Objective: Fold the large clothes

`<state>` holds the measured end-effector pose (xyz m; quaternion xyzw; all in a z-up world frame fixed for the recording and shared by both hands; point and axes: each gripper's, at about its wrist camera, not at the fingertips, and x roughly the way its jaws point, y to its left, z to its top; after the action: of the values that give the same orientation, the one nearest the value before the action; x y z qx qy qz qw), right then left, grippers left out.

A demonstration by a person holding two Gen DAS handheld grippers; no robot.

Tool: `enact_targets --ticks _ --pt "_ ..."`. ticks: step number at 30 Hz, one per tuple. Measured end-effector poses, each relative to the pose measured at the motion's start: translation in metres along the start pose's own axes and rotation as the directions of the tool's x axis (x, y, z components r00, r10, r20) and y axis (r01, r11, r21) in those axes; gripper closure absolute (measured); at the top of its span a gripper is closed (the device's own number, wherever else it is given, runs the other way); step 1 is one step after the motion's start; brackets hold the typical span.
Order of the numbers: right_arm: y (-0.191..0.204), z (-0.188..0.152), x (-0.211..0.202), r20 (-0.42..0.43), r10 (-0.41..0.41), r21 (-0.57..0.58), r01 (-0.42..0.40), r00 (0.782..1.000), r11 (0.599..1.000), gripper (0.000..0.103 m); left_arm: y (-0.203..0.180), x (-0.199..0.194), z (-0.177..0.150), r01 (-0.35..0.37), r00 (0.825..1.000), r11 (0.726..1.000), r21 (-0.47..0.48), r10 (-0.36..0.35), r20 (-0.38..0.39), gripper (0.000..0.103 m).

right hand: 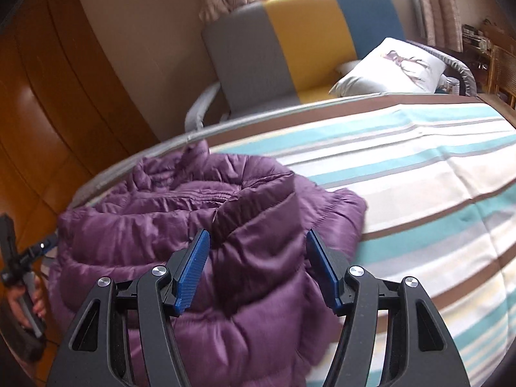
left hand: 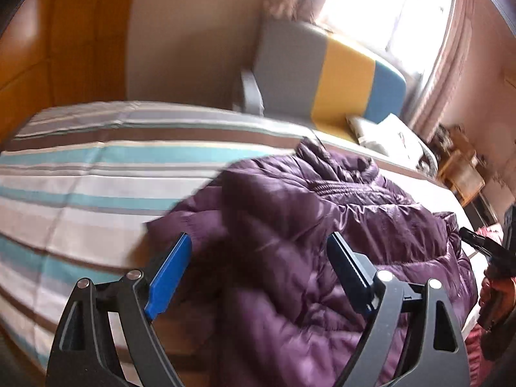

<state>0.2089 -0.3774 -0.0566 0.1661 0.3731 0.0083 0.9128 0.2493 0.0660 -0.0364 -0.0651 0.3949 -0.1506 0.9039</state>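
Observation:
A purple quilted puffer jacket (left hand: 322,209) lies bunched on a bed covered with a striped sheet (left hand: 80,177). My left gripper (left hand: 259,237) hovers over the jacket's left part, jaws wide open, nothing between the blue pads. In the right wrist view the same jacket (right hand: 161,219) lies near the bed's left edge, one flap folded over its middle. My right gripper (right hand: 258,233) hangs above that flap, open, with fabric below the pads and not pinched. A person's hand (right hand: 35,303) holding the other tool shows at the left edge.
A grey, yellow and blue sofa chair (right hand: 290,48) stands behind the bed with a white cushion (right hand: 393,67) on it. A wooden wardrobe (right hand: 48,113) runs along the left. The striped sheet (right hand: 419,177) stretches right of the jacket. A wooden side stand (left hand: 464,171) is by the curtains.

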Motion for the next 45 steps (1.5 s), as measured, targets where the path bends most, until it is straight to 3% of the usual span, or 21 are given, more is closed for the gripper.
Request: enact_targets --ticks 1,2,3,6,7,11,17,23,30,34,41,45 --pt "0.004 0.001 0.006 -0.008 -0.018 -0.012 0.018 1.000 1.000 0.041 -0.003 0.010 0.003 -0.004 1.000 1.000 0.004 0.004 -0.021 0.018" --pt "0.008 0.001 0.009 -0.011 -0.035 -0.028 0.035 0.999 0.999 0.052 -0.006 0.016 0.005 -0.009 0.999 1.000 0.008 0.009 -0.039 0.021" --pt "0.011 -0.002 0.008 -0.018 -0.043 -0.045 0.042 0.999 0.998 0.070 -0.010 0.025 0.007 -0.011 0.998 1.000 0.010 0.012 -0.068 0.026" --pt "0.014 -0.011 0.005 -0.022 -0.069 -0.086 0.067 0.997 0.994 0.085 -0.019 0.030 0.001 -0.013 0.994 1.000 0.010 0.014 -0.105 0.064" --pt "0.014 -0.012 -0.001 -0.014 -0.067 -0.095 0.065 0.998 0.993 0.086 -0.021 0.026 0.002 0.007 0.995 1.000 0.001 -0.007 -0.101 0.078" --pt "0.020 0.002 -0.032 0.055 -0.047 -0.104 0.053 0.997 0.993 0.090 -0.026 -0.003 0.010 0.031 1.000 0.999 -0.010 -0.031 -0.004 0.090" --pt "0.030 0.044 -0.043 0.115 -0.029 -0.088 0.039 0.993 0.995 0.090 -0.032 -0.015 0.047 0.027 0.996 0.999 -0.029 -0.024 0.082 0.092" --pt "0.026 0.065 0.000 0.075 -0.036 -0.012 0.037 0.997 0.999 0.090 -0.030 0.030 0.066 -0.054 0.998 0.996 -0.065 0.054 0.010 0.092" --pt "0.019 0.054 0.056 0.037 -0.126 0.002 0.126 0.991 0.992 0.090 -0.019 0.080 0.061 -0.133 0.990 0.988 -0.085 0.129 -0.051 0.090" --pt "0.020 0.044 0.079 0.021 -0.187 -0.035 0.188 0.982 0.982 0.090 -0.020 0.098 0.050 -0.174 0.984 0.982 -0.066 0.170 -0.059 0.079" --pt "0.024 0.037 0.105 0.006 -0.257 -0.077 0.256 0.966 0.963 0.087 -0.006 0.118 0.039 -0.157 0.987 0.982 -0.105 0.153 -0.044 0.064" --pt "0.019 0.034 0.114 -0.002 -0.261 -0.070 0.260 0.965 0.963 0.086 -0.005 0.123 0.034 -0.156 0.988 0.981 -0.113 0.153 -0.031 0.062"
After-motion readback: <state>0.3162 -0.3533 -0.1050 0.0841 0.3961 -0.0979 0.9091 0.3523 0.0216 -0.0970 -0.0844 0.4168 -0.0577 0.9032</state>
